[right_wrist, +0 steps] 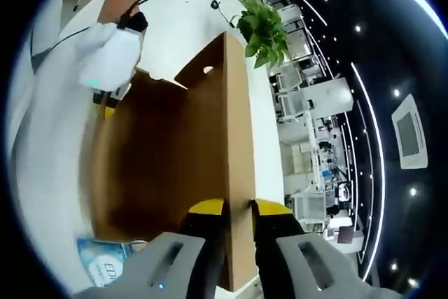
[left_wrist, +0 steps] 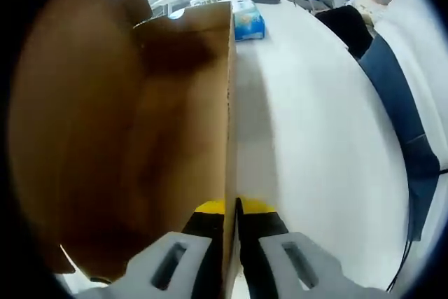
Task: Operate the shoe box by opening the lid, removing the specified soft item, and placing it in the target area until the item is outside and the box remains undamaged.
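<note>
Both tools are clamped on cardboard edges of the open shoe box [left_wrist: 126, 145], and that grip sets the geometry of what follows. In the left gripper view, the left tool [left_wrist: 231, 208] has its yellow-tipped jaws closed on the thin edge of a brown wall, which runs straight away from the tool toward a blue tissue pack [left_wrist: 248, 20] on the white surface [left_wrist: 315, 138] beyond the box. The box cavity lies to the left of that wall; the bare surface lies to its right.

In the right gripper view, the right tool [right_wrist: 238, 209] likewise pinches a cardboard panel edge-on, the shoe box [right_wrist: 168, 152] interior opening to the left of the panel. Across the box, a gloved hand [right_wrist: 112, 54] holds the other tool at the far rim.

The soft item cannot be made out: the interior is dim brown in both views, and nothing distinct lies there. If it sits low inside, it lies leftward and below both tools, so either would have to let go of its edge and reach down over the wall.
</note>
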A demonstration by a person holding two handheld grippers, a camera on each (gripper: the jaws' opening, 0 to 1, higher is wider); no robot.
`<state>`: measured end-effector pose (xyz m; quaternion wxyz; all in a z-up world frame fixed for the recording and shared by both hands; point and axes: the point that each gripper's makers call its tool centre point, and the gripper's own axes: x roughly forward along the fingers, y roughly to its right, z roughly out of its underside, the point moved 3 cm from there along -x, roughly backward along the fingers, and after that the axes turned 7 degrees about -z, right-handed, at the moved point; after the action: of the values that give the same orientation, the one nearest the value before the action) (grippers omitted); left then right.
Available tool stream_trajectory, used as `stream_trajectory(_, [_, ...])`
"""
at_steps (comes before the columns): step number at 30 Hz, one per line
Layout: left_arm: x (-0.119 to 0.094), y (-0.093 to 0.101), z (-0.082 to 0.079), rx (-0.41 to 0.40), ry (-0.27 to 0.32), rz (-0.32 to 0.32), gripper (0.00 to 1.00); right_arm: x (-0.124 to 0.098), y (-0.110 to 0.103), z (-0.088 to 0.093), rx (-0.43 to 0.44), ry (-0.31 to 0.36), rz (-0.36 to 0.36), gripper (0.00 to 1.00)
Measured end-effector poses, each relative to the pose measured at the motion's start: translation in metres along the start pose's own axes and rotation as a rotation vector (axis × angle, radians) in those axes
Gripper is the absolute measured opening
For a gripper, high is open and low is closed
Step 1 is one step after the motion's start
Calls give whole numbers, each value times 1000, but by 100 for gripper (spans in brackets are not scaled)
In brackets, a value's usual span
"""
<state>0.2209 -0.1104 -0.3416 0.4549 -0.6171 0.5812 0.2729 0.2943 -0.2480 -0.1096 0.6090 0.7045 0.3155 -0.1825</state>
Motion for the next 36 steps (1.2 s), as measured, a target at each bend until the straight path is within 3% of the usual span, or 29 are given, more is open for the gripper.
stream_trajectory(36, [1,-1,0,8,5,18,2,-15,-43,-4,42,32,26,15])
